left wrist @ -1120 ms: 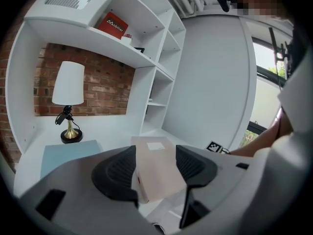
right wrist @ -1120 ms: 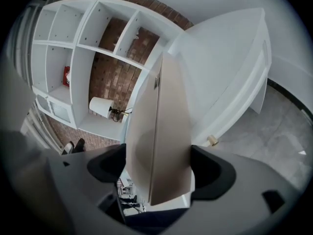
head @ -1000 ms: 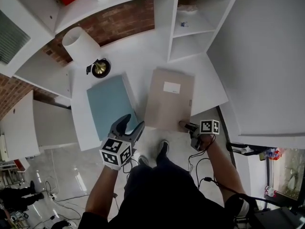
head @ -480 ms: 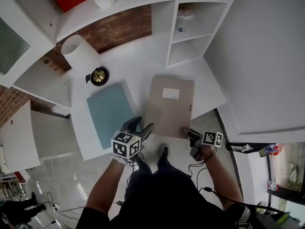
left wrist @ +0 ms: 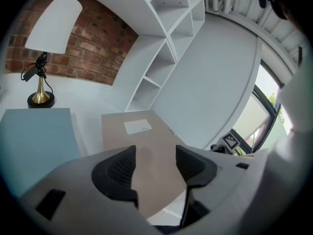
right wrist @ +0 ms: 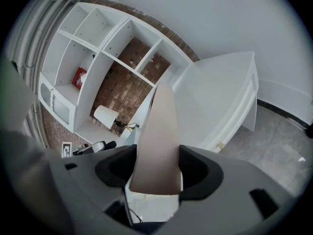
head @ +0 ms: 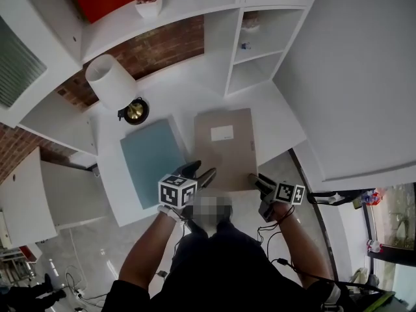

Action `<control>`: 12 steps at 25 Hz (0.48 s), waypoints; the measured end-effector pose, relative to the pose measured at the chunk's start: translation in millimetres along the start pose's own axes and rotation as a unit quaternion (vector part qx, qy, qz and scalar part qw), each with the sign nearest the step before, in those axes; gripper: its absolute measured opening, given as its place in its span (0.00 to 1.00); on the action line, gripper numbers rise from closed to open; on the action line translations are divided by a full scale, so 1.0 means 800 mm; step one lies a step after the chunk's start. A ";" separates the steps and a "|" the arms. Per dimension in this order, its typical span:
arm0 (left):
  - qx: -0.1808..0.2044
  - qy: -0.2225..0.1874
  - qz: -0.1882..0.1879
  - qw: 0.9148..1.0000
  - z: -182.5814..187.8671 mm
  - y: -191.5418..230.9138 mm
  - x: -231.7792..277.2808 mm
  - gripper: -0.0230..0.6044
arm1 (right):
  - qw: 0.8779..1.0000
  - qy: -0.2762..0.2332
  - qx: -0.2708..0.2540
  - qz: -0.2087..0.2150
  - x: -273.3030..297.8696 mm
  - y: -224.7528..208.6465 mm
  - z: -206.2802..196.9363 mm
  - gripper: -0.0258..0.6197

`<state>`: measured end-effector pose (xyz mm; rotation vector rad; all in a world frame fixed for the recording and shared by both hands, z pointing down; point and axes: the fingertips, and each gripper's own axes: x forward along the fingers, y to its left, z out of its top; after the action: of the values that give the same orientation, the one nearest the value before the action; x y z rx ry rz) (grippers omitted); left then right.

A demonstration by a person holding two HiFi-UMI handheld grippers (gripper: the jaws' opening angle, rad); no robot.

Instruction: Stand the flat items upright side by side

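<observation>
Tan folder on white desk, near edge at desk front; teal book just beside, on L. Open desk behind, up to shelf.

R gripper: jaws just been closing, clamped on folder's near R corner.

L gripper: jaws apart at near L corner, nothing gripped.

Only R gripper view showed folder thin and matte. Lamp behind book.

Matt, smooth card on the beige folder, with a white paper label; same dull finish on the blue-green folder. Smooth white-painted table, rough red brick wall. Shiny brass lamp base.
</observation>
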<state>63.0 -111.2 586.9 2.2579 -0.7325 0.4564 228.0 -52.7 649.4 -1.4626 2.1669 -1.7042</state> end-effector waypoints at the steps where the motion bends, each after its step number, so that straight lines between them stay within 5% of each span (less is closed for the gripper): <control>1: -0.010 0.007 -0.001 1.000 -0.003 0.006 0.007 0.44 | 1.000 0.002 -0.004 -0.002 0.000 0.003 0.000 0.46; 4: -0.035 0.020 0.001 0.999 -0.004 0.020 0.021 0.44 | 1.000 0.021 -0.009 -0.004 0.003 0.003 -0.003 0.46; 12: -0.020 0.046 0.009 0.999 -0.017 0.024 0.027 0.44 | 0.990 0.113 0.061 0.052 0.010 -0.040 -0.047 0.47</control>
<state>66.5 -120.7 616.9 2.1787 -0.7096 0.5469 223.9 -28.6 693.3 -1.1565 2.1510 -2.0115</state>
